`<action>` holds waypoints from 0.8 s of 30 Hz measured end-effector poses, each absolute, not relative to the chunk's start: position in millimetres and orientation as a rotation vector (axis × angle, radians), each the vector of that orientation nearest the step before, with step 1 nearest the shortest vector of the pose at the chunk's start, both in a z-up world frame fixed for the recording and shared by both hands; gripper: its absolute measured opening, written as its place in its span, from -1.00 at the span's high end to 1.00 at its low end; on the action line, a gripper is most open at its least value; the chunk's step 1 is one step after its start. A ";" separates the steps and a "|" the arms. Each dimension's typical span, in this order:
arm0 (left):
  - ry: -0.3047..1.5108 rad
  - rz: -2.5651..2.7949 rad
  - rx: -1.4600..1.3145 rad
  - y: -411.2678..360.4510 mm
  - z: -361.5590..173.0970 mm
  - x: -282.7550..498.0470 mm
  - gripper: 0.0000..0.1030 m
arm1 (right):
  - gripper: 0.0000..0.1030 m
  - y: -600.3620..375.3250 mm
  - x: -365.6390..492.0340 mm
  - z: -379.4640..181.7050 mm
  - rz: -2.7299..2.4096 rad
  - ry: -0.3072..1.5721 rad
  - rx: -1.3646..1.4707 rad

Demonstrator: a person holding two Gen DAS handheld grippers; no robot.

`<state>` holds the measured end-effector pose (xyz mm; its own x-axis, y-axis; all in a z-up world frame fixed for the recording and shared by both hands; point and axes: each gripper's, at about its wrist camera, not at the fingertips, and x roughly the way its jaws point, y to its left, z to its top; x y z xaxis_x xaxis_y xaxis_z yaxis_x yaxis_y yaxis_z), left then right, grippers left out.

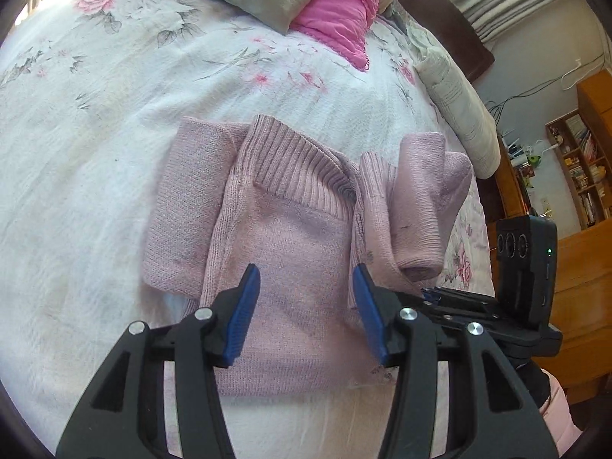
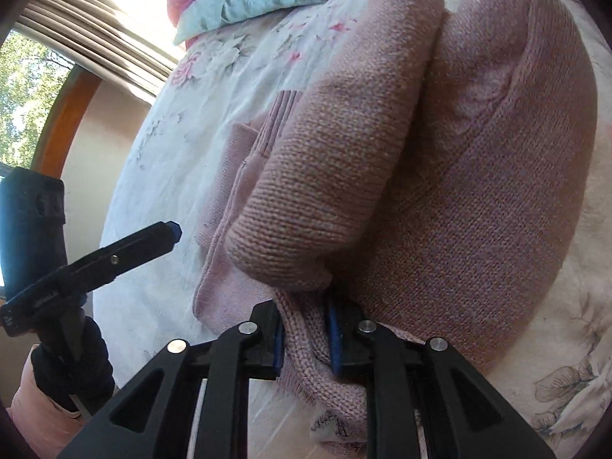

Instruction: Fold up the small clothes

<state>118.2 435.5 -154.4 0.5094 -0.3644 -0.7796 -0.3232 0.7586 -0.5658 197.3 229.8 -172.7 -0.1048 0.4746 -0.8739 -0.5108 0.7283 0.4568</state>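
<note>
Fingers [image 2: 277,338] of the right gripper [image 2: 306,338] clamp the pink sweater's [image 1: 283,252] edge; the left gripper [image 1: 306,306], spread, hovers empty over its body, collar ahead.

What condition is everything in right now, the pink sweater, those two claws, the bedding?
Pink sweater: lying on the bed, partly folded, one sleeve laid flat, the other bunched up.
Left claw: open, above the sweater's body, gripping nothing.
Right claw: shut on a fold of the sweater's knit.
Floral bedspread: spread out under the sweater, lightly wrinkled.
Pink blanket: folded, at the head of the bed.
</note>
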 end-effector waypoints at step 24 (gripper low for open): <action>1.049 -0.077 -0.802 430.4 -143.2 123.0 -0.03 | -0.63 205.2 129.9 -143.9 0.735 1.241 -0.264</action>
<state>123.0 430.4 -143.2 0.5231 -0.4190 -0.7422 -0.3061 0.7204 -0.6224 129.9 205.2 -143.9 0.1337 0.3624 -0.9224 -0.6349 0.7460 0.2011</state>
